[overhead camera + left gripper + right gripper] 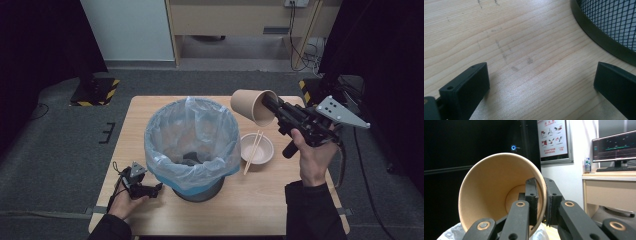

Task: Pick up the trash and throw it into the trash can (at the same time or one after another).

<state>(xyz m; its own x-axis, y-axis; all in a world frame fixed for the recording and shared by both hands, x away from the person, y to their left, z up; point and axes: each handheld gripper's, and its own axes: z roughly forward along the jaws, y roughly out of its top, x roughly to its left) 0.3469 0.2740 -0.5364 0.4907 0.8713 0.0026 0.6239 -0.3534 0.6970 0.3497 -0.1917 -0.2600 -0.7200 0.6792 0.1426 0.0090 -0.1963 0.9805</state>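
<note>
Paper cup (251, 105) in right hand-held gripper (268, 107)

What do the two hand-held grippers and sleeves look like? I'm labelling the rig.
Both are black: the right hand-held gripper carries a grey three-cornered plate with dark holes and a trailing cable; the left hand-held gripper has a smaller plate. Sleeves are dark.

The room is dim with dark sides. The table (150, 107) is lit softly, and things look a little blurry.
</note>
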